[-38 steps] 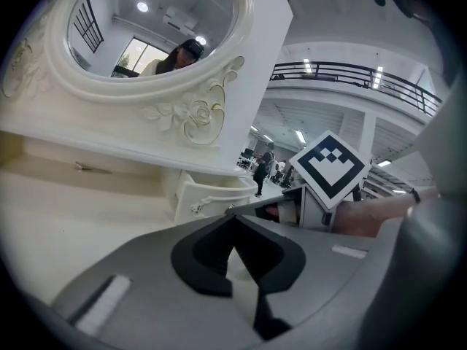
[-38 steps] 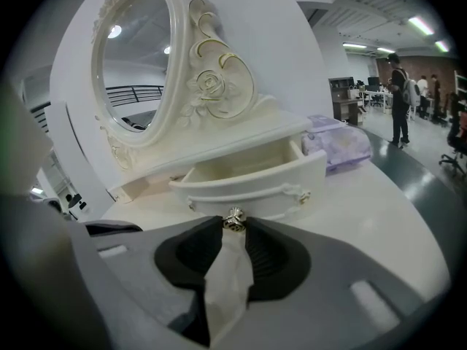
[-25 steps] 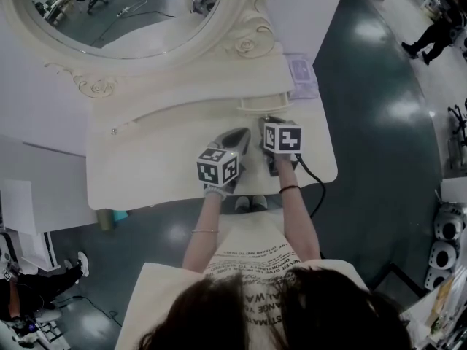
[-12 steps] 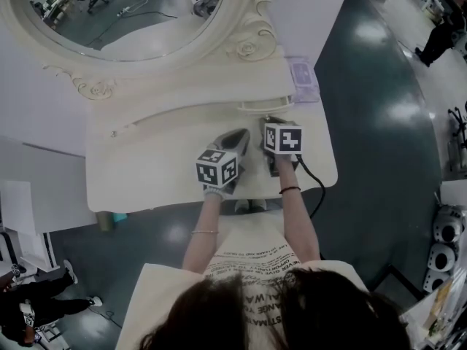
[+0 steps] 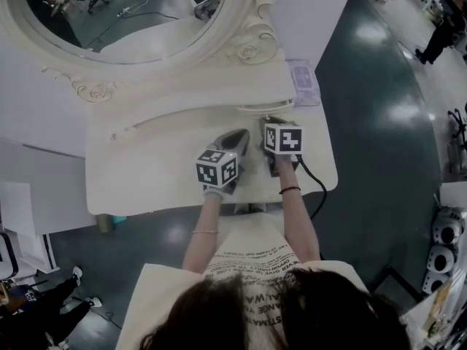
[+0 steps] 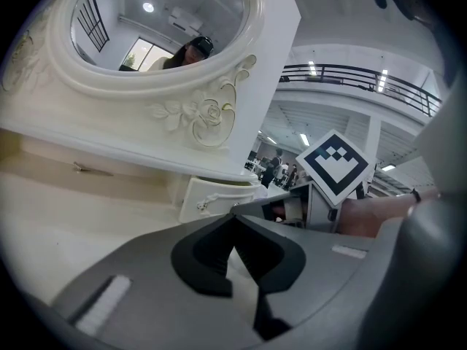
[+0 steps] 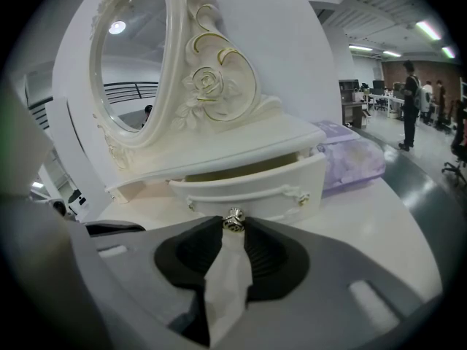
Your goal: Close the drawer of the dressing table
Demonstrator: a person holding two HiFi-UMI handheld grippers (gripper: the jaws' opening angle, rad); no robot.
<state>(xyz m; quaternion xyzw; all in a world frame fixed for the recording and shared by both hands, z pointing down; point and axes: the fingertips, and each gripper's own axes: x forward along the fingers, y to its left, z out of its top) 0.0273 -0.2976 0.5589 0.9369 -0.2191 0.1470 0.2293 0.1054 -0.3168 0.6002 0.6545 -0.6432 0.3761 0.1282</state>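
Note:
A small cream drawer (image 7: 248, 188) stands pulled out a little under the mirror shelf at the dressing table's right, also visible as the drawer (image 5: 260, 107) from above. Its metal knob (image 7: 233, 221) sits between the tips of my right gripper (image 7: 233, 229), whose jaws are shut on it. My right gripper (image 5: 271, 121) points straight at the drawer front. My left gripper (image 5: 239, 137) lies just left of it over the tabletop, angled toward the drawer (image 6: 219, 197). The left gripper (image 6: 233, 217) is shut with its tips together and nothing in them.
A purple wrapped pack (image 5: 303, 79) lies on the table to the right of the drawer. The oval mirror (image 5: 124, 13) with its carved frame rises behind. The tabletop (image 5: 146, 166) stretches left; its front edge is close to the person's body. People stand on the surrounding floor.
Both grippers and the drawer stay where they were. Only people on the floor at the picture's edges have shifted.

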